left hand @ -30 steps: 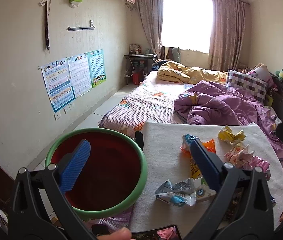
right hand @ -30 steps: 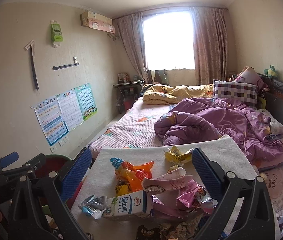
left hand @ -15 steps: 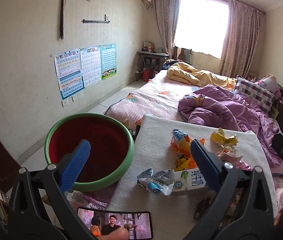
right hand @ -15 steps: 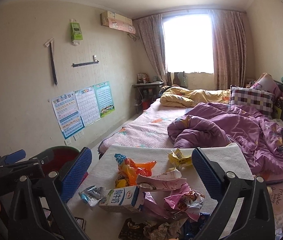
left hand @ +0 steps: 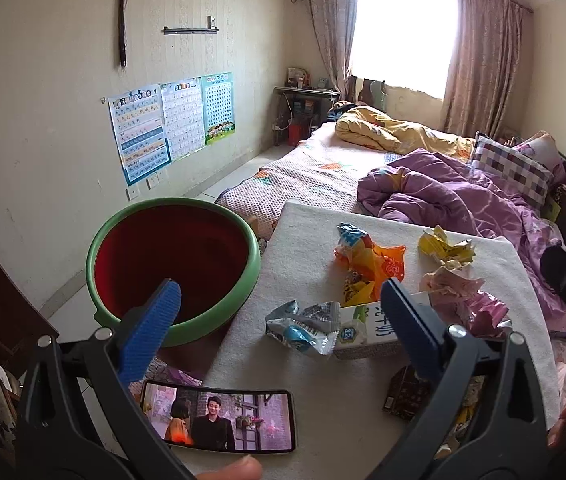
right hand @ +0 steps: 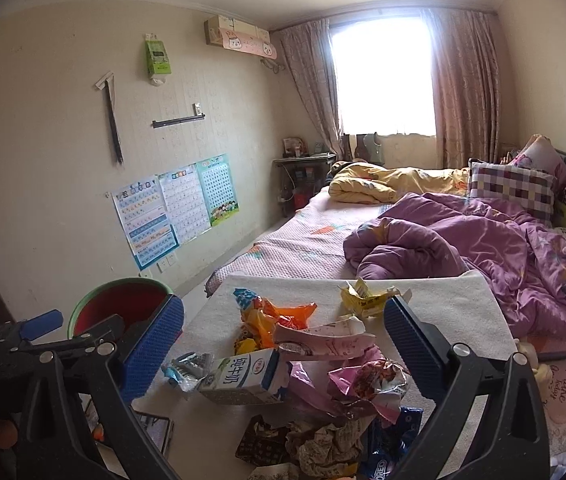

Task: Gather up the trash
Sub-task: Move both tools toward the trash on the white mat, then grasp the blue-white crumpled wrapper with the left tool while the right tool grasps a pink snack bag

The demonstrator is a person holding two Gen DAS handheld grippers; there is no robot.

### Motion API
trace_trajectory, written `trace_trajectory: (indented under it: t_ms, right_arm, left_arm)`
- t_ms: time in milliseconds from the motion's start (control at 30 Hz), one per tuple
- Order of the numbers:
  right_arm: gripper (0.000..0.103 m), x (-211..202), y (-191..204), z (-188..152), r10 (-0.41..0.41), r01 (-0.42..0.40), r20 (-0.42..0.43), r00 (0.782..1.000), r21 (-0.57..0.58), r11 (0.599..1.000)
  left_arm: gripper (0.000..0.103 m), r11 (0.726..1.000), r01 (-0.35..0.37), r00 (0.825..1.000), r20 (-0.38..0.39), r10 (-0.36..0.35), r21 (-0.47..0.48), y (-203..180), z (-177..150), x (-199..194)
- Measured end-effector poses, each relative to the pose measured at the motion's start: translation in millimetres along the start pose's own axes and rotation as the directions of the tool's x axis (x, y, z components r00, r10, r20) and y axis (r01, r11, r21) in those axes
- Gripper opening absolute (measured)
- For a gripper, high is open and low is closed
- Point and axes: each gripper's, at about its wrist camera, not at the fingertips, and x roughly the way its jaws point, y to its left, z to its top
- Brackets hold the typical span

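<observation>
- Trash lies scattered over the white pad (left hand: pixel 307 364) that covers a low surface at the foot of the bed (right hand: pixel 303 240): a crumpled silver-and-blue wrapper (left hand: pixel 303 326), a white milk carton (right hand: pixel 243 376) on its side just beside it, an orange-and-blue snack bag (left hand: pixel 367 260), a crushed yellow wrapper (left hand: pixel 447 246) farther back, and a heap of pink wrappers (right hand: pixel 363 380) toward the right.
- The silver wrapper touches the carton's end; the orange bag sits behind both; the yellow wrapper lies apart, near the pad's far edge.
- A red tub with a green rim (left hand: pixel 171 264) stands just left of the pad, its inside bare as far as can be seen.
- A phone (left hand: pixel 219 420) with a lit screen lies on the near edge of the pad, below the silver wrapper.
- The left gripper (left hand: pixel 279 316) hangs above the pad with its blue pads spread wide, holding nothing; one pad overlaps the tub, the other the carton.
- The right gripper (right hand: pixel 283 332) is likewise spread wide and empty, framing the heap of trash.
- Compared with a second ago, the left view has pulled back and risen: the phone, then barely showing at the bottom edge, is now in full view, and the tub sits farther up and to the left.
- The right view has shifted slightly; the trash itself lies as it did.
</observation>
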Motion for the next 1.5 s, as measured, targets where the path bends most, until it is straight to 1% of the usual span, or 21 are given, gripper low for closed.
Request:
trace_trajectory:
  t_ms: [100,200,233,433,567,633,700,733,800,867,1000,1067,1100,1200,1333,1400,1433,1500]
  right_arm:
    - [0.096,0.6,1.9,3.0,-0.010,0.010,0.008,1.000,-0.008,1.000]
    - [0.096,2.3,0.8,4.9,-0.001,0.001,0.002,1.000,0.006,1.000]
    - [0.096,-0.6,-2.5,2.4,-0.001,0.001,0.006,1.000,0.004,1.000]
    - [0.096,-3.0,-0.9,11.8,-0.005,0.005,0.034,0.999,-0.007,1.000]
    - [0.096,-2.6,-2.3,10.8,-0.010,0.010,0.034,0.999,-0.002,1.000]
    - [0.096,-2.1,-4.1,10.8,-0.005,0.005,0.027,1.000,0.006,1.000]
    - [0.096,-1.6,-7.6,10.6,0.017,-0.018,0.022,1.000,0.023,1.000]
    - [0.096,-1.9,-10.7,11.1,0.026,-0.027,0.019,0.999,0.029,0.999]
    - [0.096,-1.7,-16.7,10.5,0.015,-0.015,0.011,1.000,0.025,1.000]
    - [0.096,1.7,-24.4,7.2,-0.002,0.003,-0.025,1.000,0.018,1.000]
    - [0.096,11.5,-39.3,-2.4,0.014,-0.009,-0.117,0.993,0.045,0.999]
    - [0.096,15.1,-43.0,-7.1,0.027,-0.019,-0.145,0.989,0.055,0.998]
    - [0.096,15.6,-44.3,-8.7,0.028,-0.020,-0.153,0.988,0.056,0.998]
    - [0.096,14.8,-45.5,-13.2,0.048,-0.041,-0.174,0.984,0.046,0.998]
    - [0.096,14.5,-50.8,-19.7,0.042,-0.039,-0.213,0.976,0.020,0.999]
    - [0.096,16.3,-57.4,-24.4,0.032,-0.027,-0.241,0.970,0.027,0.999]
    - [0.096,18.5,-59.9,-25.9,0.032,-0.024,-0.256,0.966,0.033,0.999]
    - [0.096,21.2,-64.4,-29.5,0.038,-0.026,-0.284,0.958,0.047,0.999]
  left_arm:
    - [0.098,1.000,-0.003,1.000,-0.006,0.004,0.007,-0.7,1.0,0.5]
    - [0.098,1.000,-0.015,1.000,0.009,0.015,0.014,-0.9,1.2,-2.4]
    - [0.098,1.000,-0.011,1.000,0.007,0.011,0.014,-1.0,2.1,-2.4]
    - [0.098,1.000,-0.003,1.000,0.030,0.002,0.031,-2.7,9.6,-6.3]
    - [0.098,0.999,-0.004,1.000,0.028,0.003,0.037,-1.1,10.4,-4.5]
    - [0.098,0.999,-0.013,0.999,0.036,0.011,0.043,-1.0,10.4,-4.1]
    - [0.098,0.997,-0.044,0.997,0.060,0.040,0.065,-2.3,11.2,-2.9]
    - [0.098,0.996,-0.048,0.997,0.071,0.043,0.079,-2.7,10.1,-2.8]
    - [0.098,0.995,-0.025,0.997,0.070,0.018,0.101,-1.3,8.4,-0.6]
    - [0.098,0.994,0.005,0.998,0.059,-0.011,0.108,0.8,5.8,3.2]
    - [0.097,0.984,0.105,0.994,0.023,-0.110,0.143,-3.6,1.0,11.9]
    - [0.093,0.978,0.145,0.989,0.000,-0.147,0.153,-5.5,-0.2,16.0]
    - [0.093,0.975,0.158,0.987,-0.008,-0.159,0.154,-6.5,-2.7,16.6]
    - [0.093,0.976,0.162,0.987,-0.032,-0.159,0.143,-1.6,-8.1,23.8]
    - [0.093,0.973,0.178,0.983,-0.062,-0.171,0.147,1.0,-16.2,32.7]
    - [0.093,0.960,0.203,0.978,-0.078,-0.191,0.193,-6.4,-20.8,34.6]
    - [0.092,0.947,0.235,0.971,-0.095,-0.219,0.219,-11.0,-22.9,36.1]
    - [0.085,0.912,0.301,0.952,-0.143,-0.271,0.279,-21.2,-27.6,40.9]
